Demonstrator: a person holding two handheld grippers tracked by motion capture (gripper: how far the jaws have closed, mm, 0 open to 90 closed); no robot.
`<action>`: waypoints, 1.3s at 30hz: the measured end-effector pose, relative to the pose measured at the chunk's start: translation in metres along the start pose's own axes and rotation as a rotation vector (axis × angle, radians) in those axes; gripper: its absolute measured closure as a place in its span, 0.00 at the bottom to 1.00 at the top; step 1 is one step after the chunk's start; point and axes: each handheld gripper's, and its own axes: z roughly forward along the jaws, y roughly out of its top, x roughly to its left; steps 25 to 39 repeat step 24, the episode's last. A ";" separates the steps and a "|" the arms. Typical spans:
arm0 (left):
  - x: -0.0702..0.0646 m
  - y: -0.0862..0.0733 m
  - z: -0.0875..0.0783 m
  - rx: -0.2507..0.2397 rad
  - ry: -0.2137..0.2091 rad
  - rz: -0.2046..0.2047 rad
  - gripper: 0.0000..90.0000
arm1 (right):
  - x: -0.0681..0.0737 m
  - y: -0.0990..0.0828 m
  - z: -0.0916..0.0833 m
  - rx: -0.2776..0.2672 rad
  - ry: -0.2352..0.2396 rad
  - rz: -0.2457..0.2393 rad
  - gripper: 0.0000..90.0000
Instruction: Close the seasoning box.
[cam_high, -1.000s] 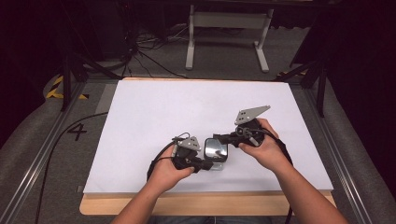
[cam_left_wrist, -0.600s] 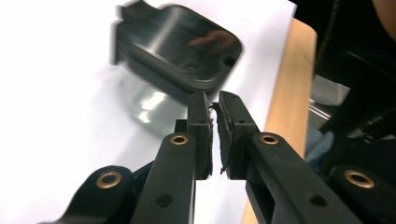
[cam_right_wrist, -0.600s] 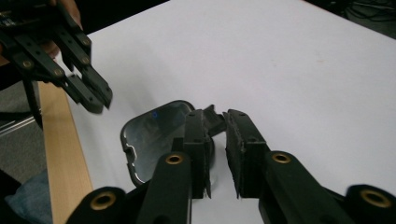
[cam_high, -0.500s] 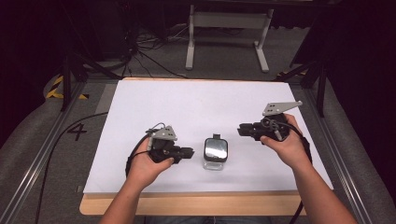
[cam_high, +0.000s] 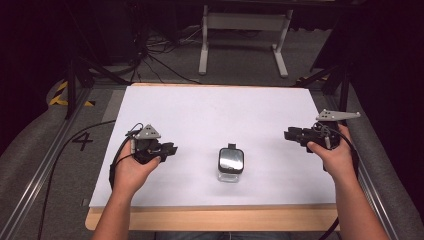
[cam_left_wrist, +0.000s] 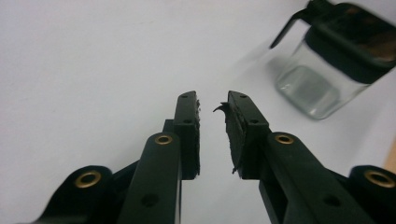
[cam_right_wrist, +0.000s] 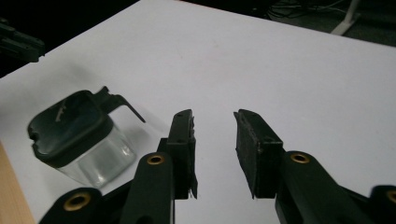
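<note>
While the small glass jar (cam_high: 230, 165) with its black lid stands alone near the front middle of the white counter (cam_high: 220, 110), we hold the left claw (cam_high: 167, 150) and right claw (cam_high: 292, 134) well apart on either side, both slightly parted and empty. Any grasp, we judge, should close squarely on the glass walls. Our claw views reveal the lid's side tab (cam_right_wrist: 116, 101).

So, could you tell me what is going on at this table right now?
A person holds a pair of tongs in each hand over a white table. A small glass jar with a black lid stands between them, untouched. The left tongs and the right tongs are both open, empty and well apart from the jar.
</note>
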 end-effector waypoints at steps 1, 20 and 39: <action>0.004 -0.002 0.001 0.002 0.002 -0.012 0.81 | -0.005 -0.005 0.000 0.001 -0.011 0.011 0.74; 0.054 -0.039 0.012 -0.049 0.109 -0.168 0.59 | -0.053 -0.071 0.029 0.102 -0.234 0.087 0.55; 0.053 -0.038 0.011 -0.065 0.102 -0.178 0.55 | -0.049 -0.070 0.031 0.090 -0.238 0.087 0.52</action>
